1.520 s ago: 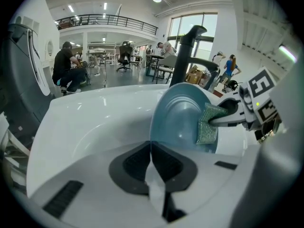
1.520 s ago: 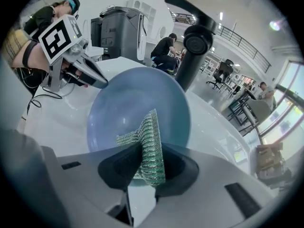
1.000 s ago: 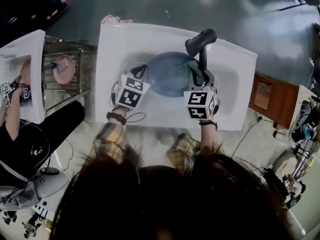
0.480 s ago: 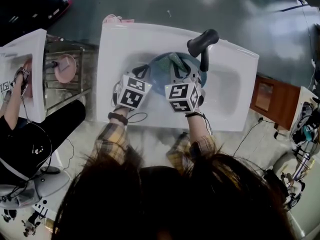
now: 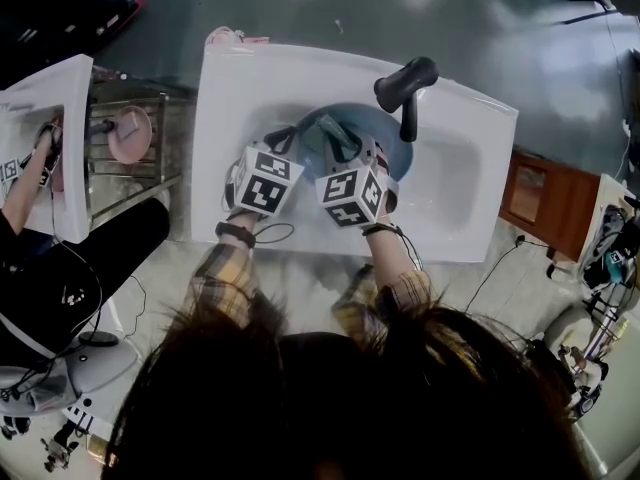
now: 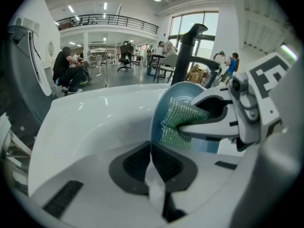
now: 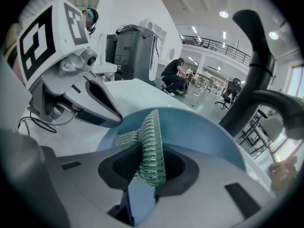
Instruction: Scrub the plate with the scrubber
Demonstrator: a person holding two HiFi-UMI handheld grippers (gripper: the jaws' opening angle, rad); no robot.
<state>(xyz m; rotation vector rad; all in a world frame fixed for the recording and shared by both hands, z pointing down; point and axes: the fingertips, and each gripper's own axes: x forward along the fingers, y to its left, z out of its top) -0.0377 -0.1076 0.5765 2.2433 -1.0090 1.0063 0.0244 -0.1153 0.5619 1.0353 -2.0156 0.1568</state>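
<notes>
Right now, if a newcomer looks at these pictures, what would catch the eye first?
A blue plate is held up on edge in the white sink, its rim pinched by the left gripper. The right gripper holds a green scrubber against the plate's face. Just behind them rises a black tap.

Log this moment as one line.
left gripper: shut on round blue plate | right gripper: shut on green mesh scrubber, against plate face | in white sink
</notes>
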